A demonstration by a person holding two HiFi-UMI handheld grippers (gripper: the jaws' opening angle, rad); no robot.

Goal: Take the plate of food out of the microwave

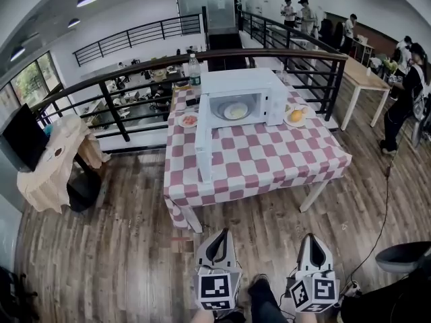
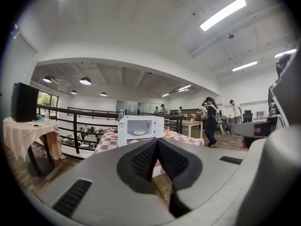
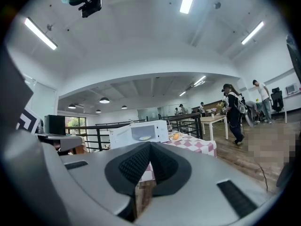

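Observation:
A white microwave [image 1: 242,99] stands at the far side of a table with a red-and-white checked cloth [image 1: 269,160]. Its door [image 1: 204,143] hangs open to the left. Inside lies a plate of food [image 1: 236,111], pale with a yellow middle. My left gripper [image 1: 217,247] and right gripper [image 1: 315,251] are low at the frame's bottom, over the wooden floor and well short of the table. Both are shut with nothing between the jaws. The left gripper view shows the microwave [image 2: 140,127] far ahead beyond the left gripper [image 2: 156,147]. The right gripper view shows that microwave [image 3: 141,133] past the right gripper [image 3: 150,149].
A plate with an orange fruit [image 1: 295,116] sits right of the microwave, a plate of red food [image 1: 189,120] left of it, a bottle [image 1: 194,69] behind. A dark railing [image 1: 135,66] runs behind the table. A cloth-draped stand with a screen [image 1: 50,153] is at left. People stand at right.

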